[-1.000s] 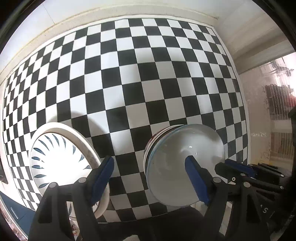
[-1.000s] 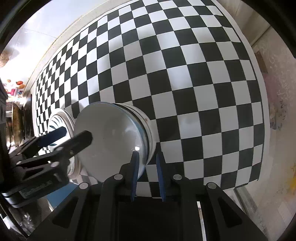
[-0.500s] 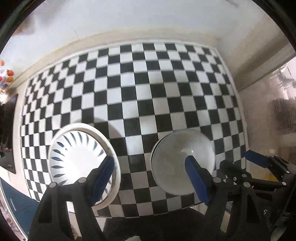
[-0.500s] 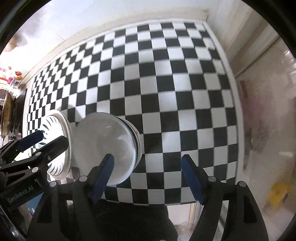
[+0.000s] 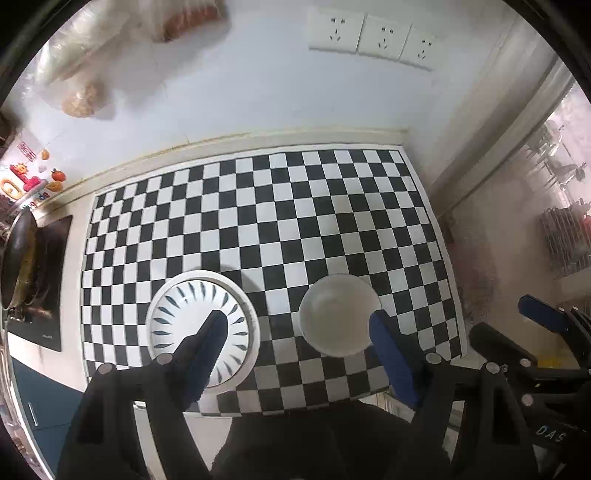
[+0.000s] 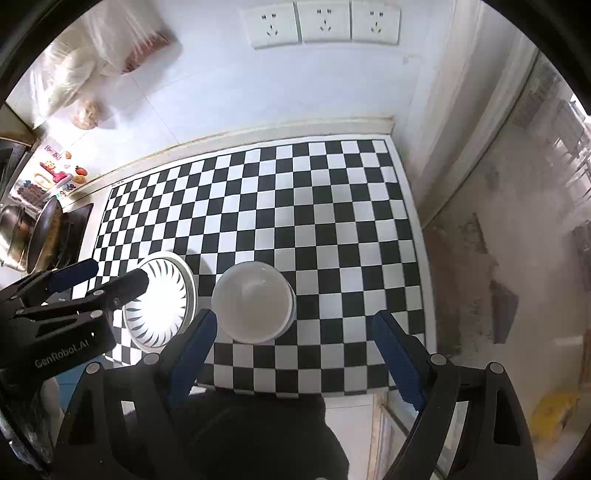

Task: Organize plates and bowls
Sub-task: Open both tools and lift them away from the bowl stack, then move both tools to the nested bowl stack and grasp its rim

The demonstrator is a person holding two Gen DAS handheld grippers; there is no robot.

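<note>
A checkered mat (image 5: pixel 258 221) holds a stack of white bowls (image 6: pixel 255 301) near its front edge, a blue-leaf plate (image 5: pixel 201 326) just left. The left gripper (image 5: pixel 295 332) is wide, empty; the right gripper (image 6: pixel 291 336) is opening, empty. A careless descent could topple the stack.

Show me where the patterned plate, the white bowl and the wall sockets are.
plate (image 5: pixel 173 314), left wrist view, on its patterned inside left of the finger.
bowl (image 6: pixel 255 301), right wrist view, on its inner floor.
sockets (image 6: pixel 324 21), right wrist view, on the middle socket's face.
</note>
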